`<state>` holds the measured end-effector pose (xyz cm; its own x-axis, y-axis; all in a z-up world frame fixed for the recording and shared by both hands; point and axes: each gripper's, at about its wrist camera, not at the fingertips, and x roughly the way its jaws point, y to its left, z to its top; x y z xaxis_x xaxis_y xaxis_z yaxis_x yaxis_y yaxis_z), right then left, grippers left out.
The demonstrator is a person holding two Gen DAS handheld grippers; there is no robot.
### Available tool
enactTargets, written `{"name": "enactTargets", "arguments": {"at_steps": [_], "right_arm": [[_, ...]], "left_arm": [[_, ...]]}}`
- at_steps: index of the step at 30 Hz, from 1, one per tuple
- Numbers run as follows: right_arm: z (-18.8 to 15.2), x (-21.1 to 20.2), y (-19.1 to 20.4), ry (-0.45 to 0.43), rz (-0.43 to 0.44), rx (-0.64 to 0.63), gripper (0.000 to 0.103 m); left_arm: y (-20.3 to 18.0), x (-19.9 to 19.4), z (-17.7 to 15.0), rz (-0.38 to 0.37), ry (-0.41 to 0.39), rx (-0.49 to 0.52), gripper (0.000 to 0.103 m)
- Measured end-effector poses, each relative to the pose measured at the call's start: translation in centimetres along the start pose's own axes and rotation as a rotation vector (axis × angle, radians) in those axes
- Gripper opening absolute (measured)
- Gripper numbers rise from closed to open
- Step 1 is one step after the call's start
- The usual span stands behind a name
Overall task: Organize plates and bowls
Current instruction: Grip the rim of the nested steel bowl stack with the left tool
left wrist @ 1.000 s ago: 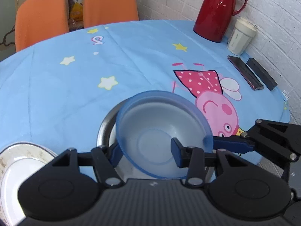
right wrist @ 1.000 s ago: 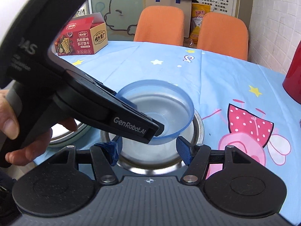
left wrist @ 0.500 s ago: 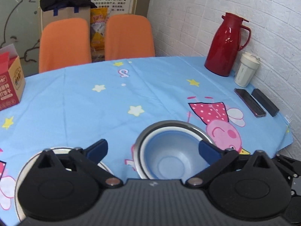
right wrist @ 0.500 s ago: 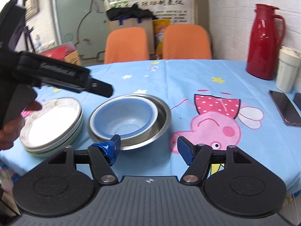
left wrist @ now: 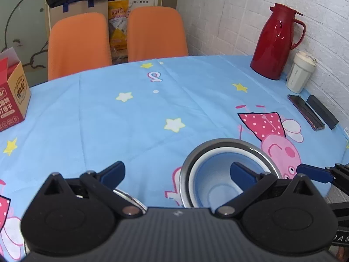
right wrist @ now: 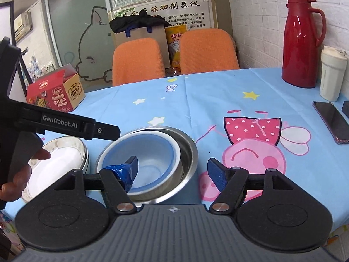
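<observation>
Near the surface's [right wrist: 218,100] front edge, the steel bowl [right wrist: 187,150] holds the blue bowl [right wrist: 152,152]; white plates [right wrist: 59,163] sit beside it, partly hidden. Both the left claw [left wrist: 176,172] and right claw [right wrist: 172,170] gape wide, empty.

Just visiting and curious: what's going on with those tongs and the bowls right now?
Left tongs open, empty. Right tongs open, empty. Blue bowl nested in steel bowl, plates stacked beside. Nothing blocking.
</observation>
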<state>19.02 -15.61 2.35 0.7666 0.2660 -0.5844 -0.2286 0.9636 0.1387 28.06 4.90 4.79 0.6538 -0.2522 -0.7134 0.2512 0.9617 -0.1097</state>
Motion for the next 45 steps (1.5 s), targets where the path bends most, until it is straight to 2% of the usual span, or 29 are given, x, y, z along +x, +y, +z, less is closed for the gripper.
{"name": "enactTargets", "arguments": {"at_steps": [4,15,22,26,31,34,36,38,41,45], "right_arm": [[0.1,1.1,-0.4,0.034,-0.004,0.037,0.057],[0.1,3.6,-0.4,0.102,0.009,0.048,0.058],[-0.3,5.3,0.4,0.154,-0.01,0.033,0.058],[-0.9,5.8,0.8,0.158,-0.023,0.042,0.061],[-1.4,5.6,1.1,0.119,-0.043,0.042,0.062],[-1.2,5.6,1.5,0.133,-0.058,0.051,0.062],[-1.2,5.5,1.8,0.122,-0.006,0.054,0.058],[-1.3,5.4,2.1,0.118,-0.009,0.042,0.057],[-1.0,5.1,2.5,0.134,-0.027,0.031,0.057],[0.4,3.8,3.2,0.107,-0.054,0.01,0.06]], "left_arm": [[0.1,0.8,0.3,-0.005,0.023,0.03,0.102],[0.2,4.7,1.3,-0.136,0.18,0.069,0.102],[-1.2,7.0,0.9,-0.117,0.222,0.134,0.101],[-1.4,7.9,0.4,-0.11,0.25,0.14,0.091],[-2.1,7.8,0.2,-0.094,0.238,0.168,0.086],[-2.4,7.7,0.0,-0.09,0.227,0.167,0.082],[-2.7,7.3,-0.1,-0.109,0.222,0.166,0.069],[-3.1,7.0,-0.1,-0.125,0.231,0.163,0.062],[-3.2,6.7,0.3,-0.127,0.251,0.119,0.062],[-3.8,4.4,2.0,-0.126,0.182,0.128,0.061]]}}
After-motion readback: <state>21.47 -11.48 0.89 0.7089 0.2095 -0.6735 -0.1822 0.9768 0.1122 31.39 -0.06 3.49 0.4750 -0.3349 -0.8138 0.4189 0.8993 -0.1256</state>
